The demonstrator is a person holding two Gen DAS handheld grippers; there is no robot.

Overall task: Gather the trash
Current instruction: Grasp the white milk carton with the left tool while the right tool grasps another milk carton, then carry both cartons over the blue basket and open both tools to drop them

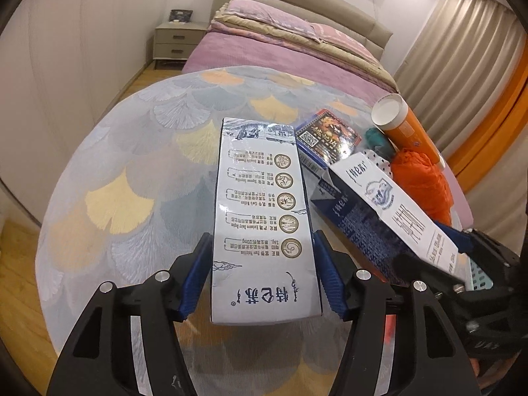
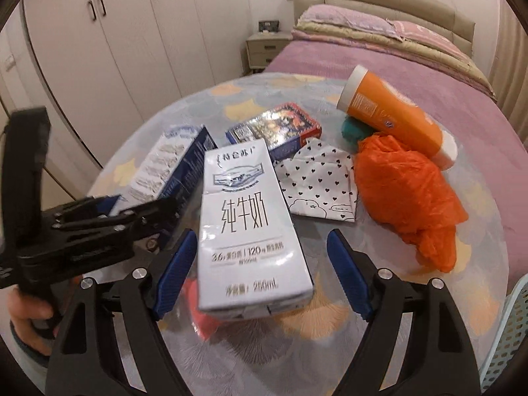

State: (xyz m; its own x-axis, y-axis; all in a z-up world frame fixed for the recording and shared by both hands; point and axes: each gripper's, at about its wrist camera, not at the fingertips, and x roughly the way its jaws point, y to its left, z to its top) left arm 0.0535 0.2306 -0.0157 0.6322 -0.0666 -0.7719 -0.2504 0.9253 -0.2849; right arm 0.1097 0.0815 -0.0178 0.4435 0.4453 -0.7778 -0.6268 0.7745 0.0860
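My left gripper (image 1: 262, 260) is shut on a white and blue milk carton (image 1: 260, 208), both blue pads pressed on its sides. The same carton (image 2: 171, 165) and gripper (image 2: 132, 211) show at the left of the right wrist view. My right gripper (image 2: 260, 257) is open around a second milk carton (image 2: 244, 217); its left pad touches the carton and the right pad stands clear. That carton (image 1: 386, 211) shows tilted in the left wrist view. Both lie over a round glass table (image 1: 132, 171).
On the table's right side lie a dark card box (image 2: 280, 128), a heart-print paper bag (image 2: 316, 181), an orange plastic bag (image 2: 406, 194), an orange bottle (image 2: 392, 115) and a teal object (image 2: 353, 130). A light blue basket (image 2: 508, 336) is at the right edge. A bed (image 1: 280, 52) stands behind.
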